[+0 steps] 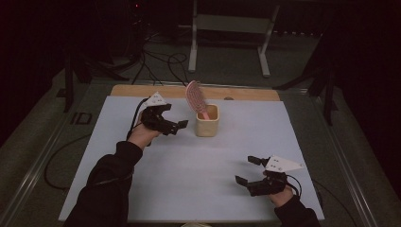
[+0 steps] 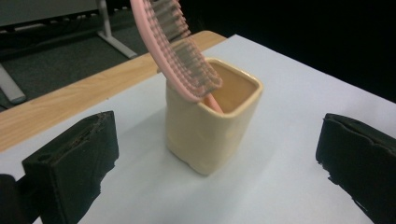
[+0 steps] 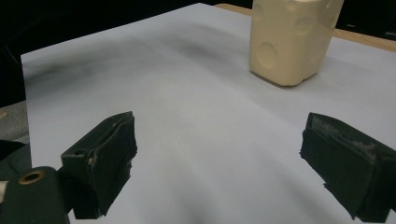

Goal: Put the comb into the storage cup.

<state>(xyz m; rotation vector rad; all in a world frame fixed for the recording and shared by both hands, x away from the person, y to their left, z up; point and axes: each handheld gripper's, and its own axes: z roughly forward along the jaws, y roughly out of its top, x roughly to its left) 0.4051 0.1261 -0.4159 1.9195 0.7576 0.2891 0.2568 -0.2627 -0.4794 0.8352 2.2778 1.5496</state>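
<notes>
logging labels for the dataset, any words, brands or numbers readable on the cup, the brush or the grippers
No readable text anywhere.
The cream cup is plain, with round dimples only on its side in the right gripper view.
The pink hairbrush carries no print.
The left gripper and the right gripper show no lettering; the grey plates on them have small dots, not characters.

The cup (image 2: 210, 133) looks like glazed ceramic, cream, smooth with a soft sheen; round dimples mark its sides. The hairbrush (image 2: 180, 51) in it is glossy pink plastic, its bristles (image 2: 187, 60) thin and grey. A matt white sheet (image 1: 189, 165), paper-like and smooth, covers the surface; a light wooden edge (image 1: 142, 91) with visible grain shows at the far side. The left tongs (image 2: 215, 154) and the right tongs (image 3: 224, 163) carry matt black pads, rough and frayed at the edges, like rubber or foam.
</notes>
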